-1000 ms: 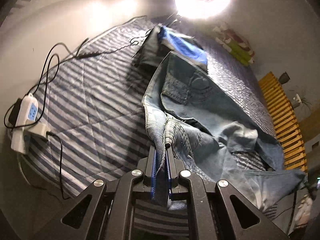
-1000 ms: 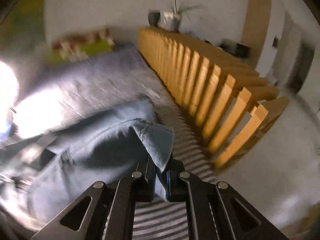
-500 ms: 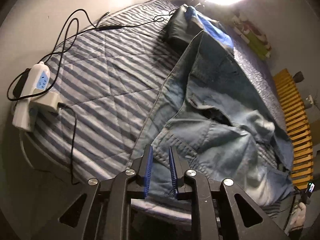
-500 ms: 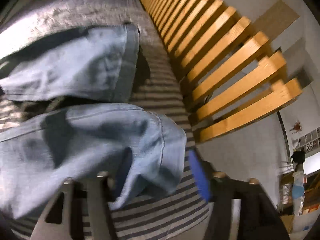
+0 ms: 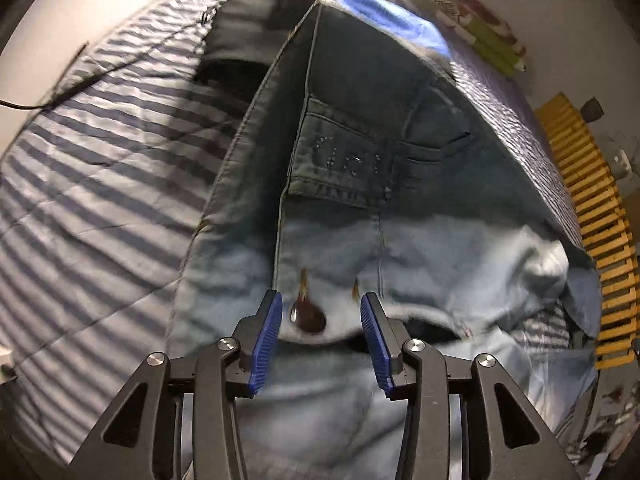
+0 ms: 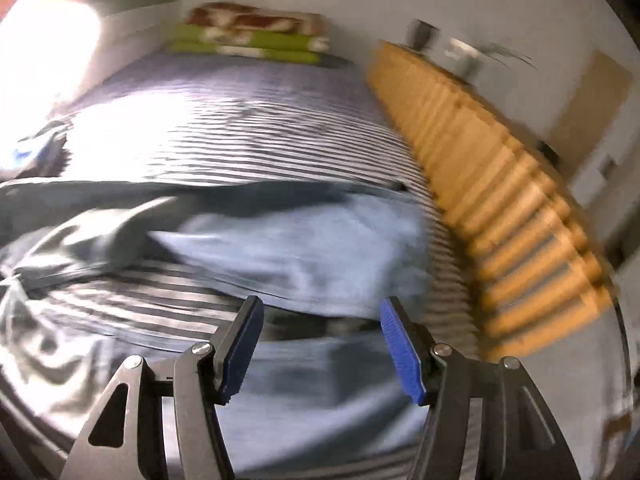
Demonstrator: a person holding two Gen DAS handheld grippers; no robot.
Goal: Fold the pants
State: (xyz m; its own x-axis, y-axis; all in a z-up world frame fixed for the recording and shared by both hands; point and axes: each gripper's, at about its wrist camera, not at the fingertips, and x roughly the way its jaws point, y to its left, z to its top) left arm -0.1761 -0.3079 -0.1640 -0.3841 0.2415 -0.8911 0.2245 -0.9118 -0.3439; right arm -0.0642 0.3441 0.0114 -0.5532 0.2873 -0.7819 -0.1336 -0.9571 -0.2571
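Note:
Light blue jeans lie spread on a striped bed cover, back pocket and waistband up. My left gripper hovers close over the waistband, its jaws opening, with the brown waist button seen in the gap; the pads press on nothing. In the blurred right wrist view a pale jeans leg lies across the cover. My right gripper stands open just above it, holding nothing.
A folded blue and white garment lies beyond the jeans. Green and red folded blankets sit at the head of the bed. A wooden slatted rail runs along the right side. A black cable lies at the left edge.
Both grippers let go of the jeans and opened. The left one moved forward and down over the waistband. The right one swung across the bed and rolled.

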